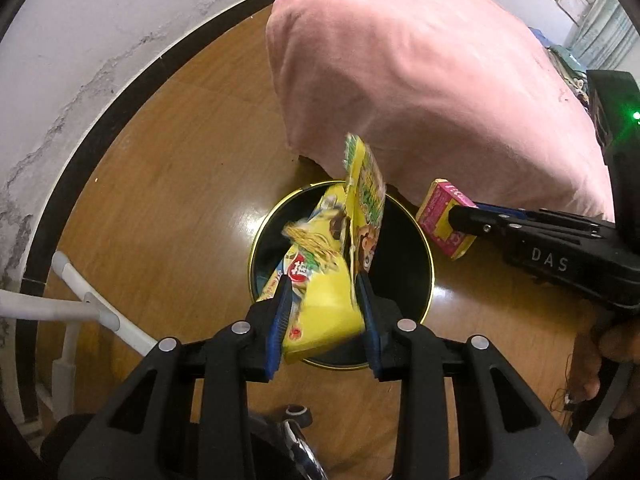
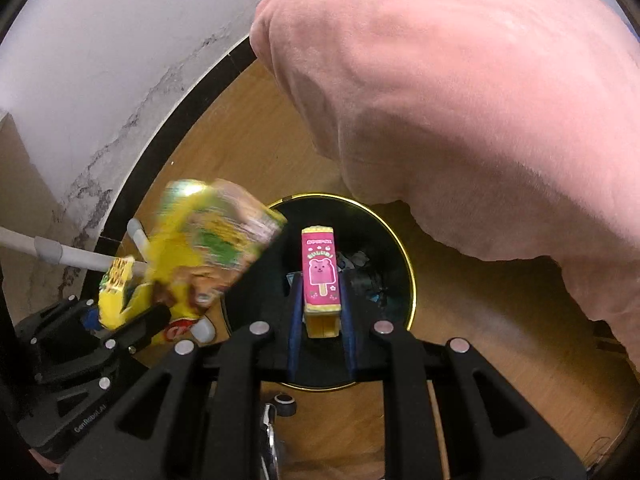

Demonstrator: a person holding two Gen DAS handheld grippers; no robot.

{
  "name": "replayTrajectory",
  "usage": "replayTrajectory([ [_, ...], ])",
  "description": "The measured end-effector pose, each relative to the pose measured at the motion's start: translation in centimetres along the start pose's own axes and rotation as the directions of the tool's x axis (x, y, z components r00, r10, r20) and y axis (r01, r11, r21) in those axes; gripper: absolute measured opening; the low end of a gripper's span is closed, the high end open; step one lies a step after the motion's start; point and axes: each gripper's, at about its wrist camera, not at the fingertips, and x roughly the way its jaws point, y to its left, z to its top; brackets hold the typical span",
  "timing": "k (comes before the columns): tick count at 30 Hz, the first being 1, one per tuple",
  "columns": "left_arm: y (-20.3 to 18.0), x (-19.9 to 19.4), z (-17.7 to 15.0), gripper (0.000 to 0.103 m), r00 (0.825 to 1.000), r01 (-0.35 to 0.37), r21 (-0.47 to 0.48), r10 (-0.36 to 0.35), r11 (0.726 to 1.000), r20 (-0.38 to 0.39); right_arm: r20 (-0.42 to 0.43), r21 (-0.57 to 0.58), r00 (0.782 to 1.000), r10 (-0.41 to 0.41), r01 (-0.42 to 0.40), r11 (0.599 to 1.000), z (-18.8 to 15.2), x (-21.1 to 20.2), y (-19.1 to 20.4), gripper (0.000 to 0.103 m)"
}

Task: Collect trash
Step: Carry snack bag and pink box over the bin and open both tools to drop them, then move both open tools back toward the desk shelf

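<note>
My left gripper (image 1: 323, 280) is shut on a crumpled yellow snack wrapper (image 1: 332, 264) and holds it above a round black trash bin with a gold rim (image 1: 420, 240) on the wooden floor. My right gripper (image 2: 320, 280) is shut on a small pink box with a bear ice-pop print (image 2: 321, 276), held over the same bin (image 2: 384, 224). The pink box (image 1: 444, 220) and right gripper show at the right of the left wrist view. The wrapper (image 2: 200, 252), blurred, and left gripper show at the left of the right wrist view. Dark trash lies in the bin.
A large pink blanket (image 1: 420, 72) hangs over furniture just behind the bin. A white wall with a black skirting (image 1: 88, 128) curves at the left. White pipe framing (image 1: 80, 308) stands at the lower left. A chair caster (image 2: 285, 402) sits near the bin.
</note>
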Motion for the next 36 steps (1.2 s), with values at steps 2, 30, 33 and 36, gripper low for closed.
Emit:
replayTrajectory([
  [2,0.2,-0.4,0.0,0.032,1.0,0.0,-0.003,0.0,1.0,0.0,0.004,0.005,1.0,0.001,-0.001,1.0,-0.2,0.0,0.2,0.018],
  [30,-3.1,-7.5,0.3,0.088,0.99,-0.04,0.149,0.02,0.988,0.138,0.144,0.005,0.99,-0.004,0.003,1.0,1.0,-7.3,-0.5,0.068],
  [33,-4.6,-12.2,0.9,0.092,0.978,-0.042,0.19,0.001,0.981,0.209,0.218,-0.028,0.976,-0.026,0.033,0.999,1.3,-11.7,0.1,0.073],
  [36,-5.8,-18.4,0.8,0.093,0.957,-0.058,0.232,-0.012,0.971,0.289,0.294,-0.076,0.955,-0.026,0.051,0.996,1.4,-16.5,1.7,0.076],
])
